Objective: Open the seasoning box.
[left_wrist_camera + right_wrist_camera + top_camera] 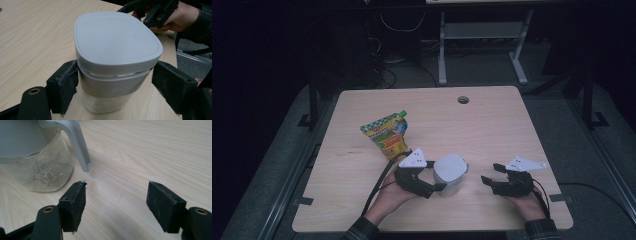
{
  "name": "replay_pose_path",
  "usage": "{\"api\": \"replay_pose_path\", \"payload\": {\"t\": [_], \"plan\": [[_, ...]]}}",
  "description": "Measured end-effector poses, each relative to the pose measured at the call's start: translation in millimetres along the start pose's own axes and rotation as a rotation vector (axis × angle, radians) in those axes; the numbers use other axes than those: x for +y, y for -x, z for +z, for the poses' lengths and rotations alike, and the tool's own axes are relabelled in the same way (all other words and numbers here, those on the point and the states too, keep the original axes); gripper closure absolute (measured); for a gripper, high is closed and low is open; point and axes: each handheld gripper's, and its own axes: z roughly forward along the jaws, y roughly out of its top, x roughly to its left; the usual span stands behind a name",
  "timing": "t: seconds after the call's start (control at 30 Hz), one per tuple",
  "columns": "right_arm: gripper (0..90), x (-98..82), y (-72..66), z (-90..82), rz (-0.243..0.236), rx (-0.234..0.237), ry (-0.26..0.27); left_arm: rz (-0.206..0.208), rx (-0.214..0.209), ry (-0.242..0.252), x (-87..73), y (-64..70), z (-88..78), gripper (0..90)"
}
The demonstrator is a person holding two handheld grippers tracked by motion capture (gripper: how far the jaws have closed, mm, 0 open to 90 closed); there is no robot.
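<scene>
- Evidently the table (492,125) serves as the work surface, and the lidded container (450,172) stands low and centre in the high view so both hands can reach it.
- Upper left of it, a snack pouch (388,132) lies apart, not in play.
- The left gripper (115,85) straddles the container below its lid; the left pad seems to touch, the right stands clear, so no firm grip yet.
- The right gripper (116,202) rests low at lower right, empty and wide, pointed at the container's handle (78,145).
</scene>
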Motion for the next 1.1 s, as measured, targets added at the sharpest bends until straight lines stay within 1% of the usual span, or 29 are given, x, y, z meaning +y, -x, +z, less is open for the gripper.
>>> {"api": "replay_pose_path", "payload": {"t": [0.2, 0.27, 0.6, 0.73, 0.87, 0.97, 1.1], "plan": [[31.3, -0.2, 0.2, 0.2, 0.0, -0.001, -0.003, -0.008, 0.001, 0.012, 2.6, 0.4, -4.3, 23.1], [31.3, -0.3, 0.2, 0.2, 0.0, -0.001, -0.002, -0.013, -0.002, 0.025, 3.4, 0.5, -6.3, 23.7], [31.3, -0.4, 0.3, 0.3, 0.002, -0.003, -0.004, -0.029, 0.003, 0.041, 5.9, -0.1, -13.9, 32.7], [31.3, -0.5, 0.7, 0.5, 0.0, -0.002, -0.002, -0.035, 0.005, 0.048, 6.4, -0.8, -17.1, 37.9], [31.3, -0.5, 0.7, 0.5, 0.001, -0.003, -0.003, -0.028, 0.008, 0.055, 6.8, -1.7, -20.7, 46.0], [31.3, -0.5, 0.2, 0.6, 0.006, -0.004, -0.006, -0.031, 0.008, 0.055, 7.1, -2.2, -22.4, 51.1], [31.3, -0.7, 0.5, 0.8, 0.003, -0.004, -0.006, -0.031, -0.006, 0.06, 7.2, -2.5, -23.0, 58.6]]}}
